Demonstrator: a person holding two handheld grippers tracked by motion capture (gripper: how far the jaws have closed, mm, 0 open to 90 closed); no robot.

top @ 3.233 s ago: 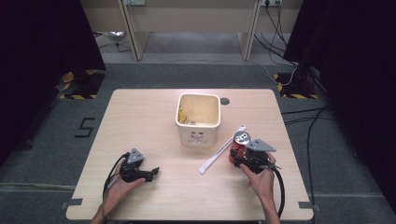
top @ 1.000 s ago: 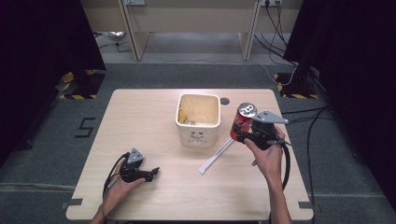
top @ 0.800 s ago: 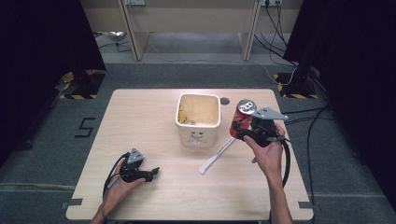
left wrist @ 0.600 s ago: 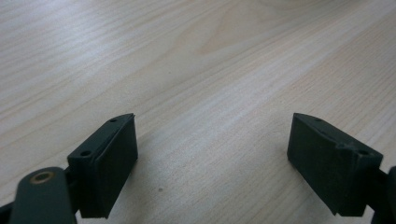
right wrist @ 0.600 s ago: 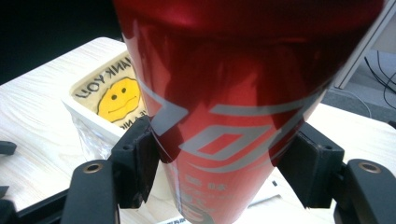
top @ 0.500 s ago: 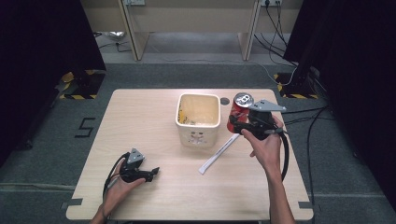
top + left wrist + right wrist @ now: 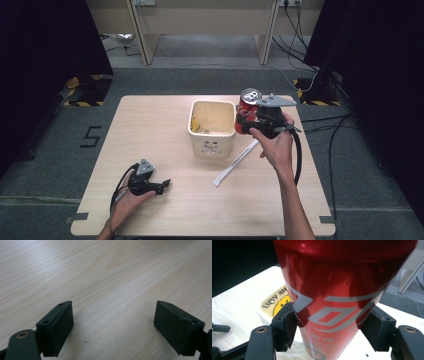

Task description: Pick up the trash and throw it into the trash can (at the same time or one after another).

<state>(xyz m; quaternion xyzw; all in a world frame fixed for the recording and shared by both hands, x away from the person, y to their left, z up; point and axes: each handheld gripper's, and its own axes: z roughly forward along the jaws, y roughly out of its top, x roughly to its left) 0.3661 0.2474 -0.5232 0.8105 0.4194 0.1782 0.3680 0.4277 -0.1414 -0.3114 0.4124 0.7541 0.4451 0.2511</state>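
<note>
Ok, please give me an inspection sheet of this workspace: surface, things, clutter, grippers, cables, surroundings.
Surface: wooden table, no spill seen.
Things: red can held beside the cream tub; tub stands open near the table's middle.
Clutter: white wrapped stick lying right of the tub.
Grippers: right gripper shut on the can; left gripper open, low over the table.
Cables: black cable trailing from the right gripper; more on the floor.
Surroundings: dark curtains, striped floor markers.

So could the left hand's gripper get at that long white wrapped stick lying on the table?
Probably yes. The left gripper rests open on the table, holding nothing, and bare wood lies between it and the white stick. The tub stands behind that path, and the right gripper holds the red can up beside the tub.
</note>
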